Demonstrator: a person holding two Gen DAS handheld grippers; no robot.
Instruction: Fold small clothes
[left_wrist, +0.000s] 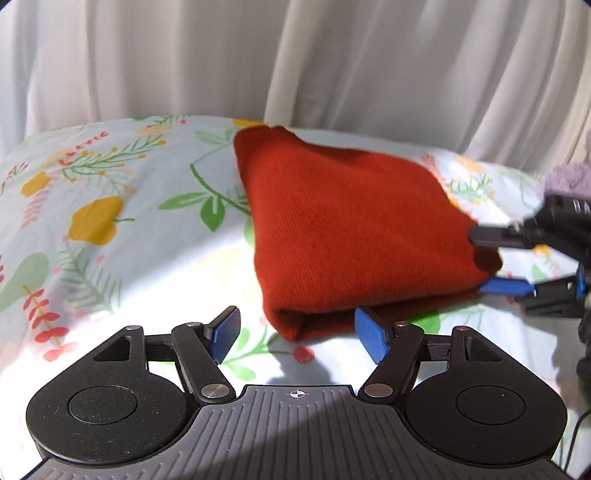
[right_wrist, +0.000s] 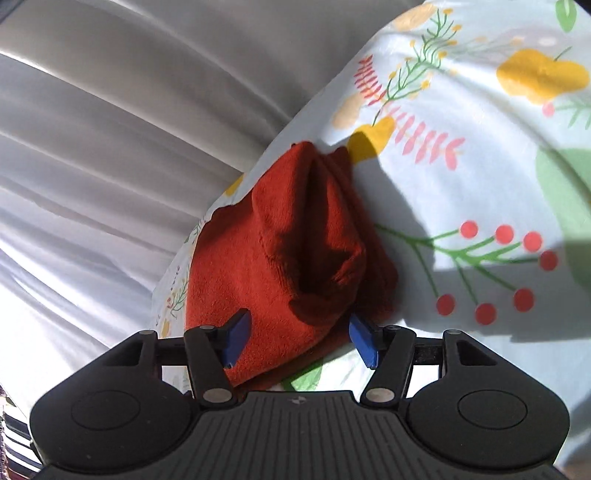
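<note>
A rust-red knitted garment (left_wrist: 354, 229) lies folded on a floral bedsheet (left_wrist: 110, 206). My left gripper (left_wrist: 298, 338) is open just in front of the garment's near folded corner, and its blue pads (left_wrist: 225, 338) touch no cloth. My right gripper (left_wrist: 495, 262) comes in from the right and straddles the garment's right corner. In the right wrist view the garment (right_wrist: 291, 240) lies bunched between the spread jaws of the right gripper (right_wrist: 300, 341). The blue pads (right_wrist: 236, 341) stand apart and do not press on it.
White curtains (left_wrist: 295, 59) hang right behind the bed's far edge. A lilac knitted piece (left_wrist: 569, 177) shows at the right edge. The sheet (right_wrist: 461, 184) spreads to the left of the garment, partly in shadow.
</note>
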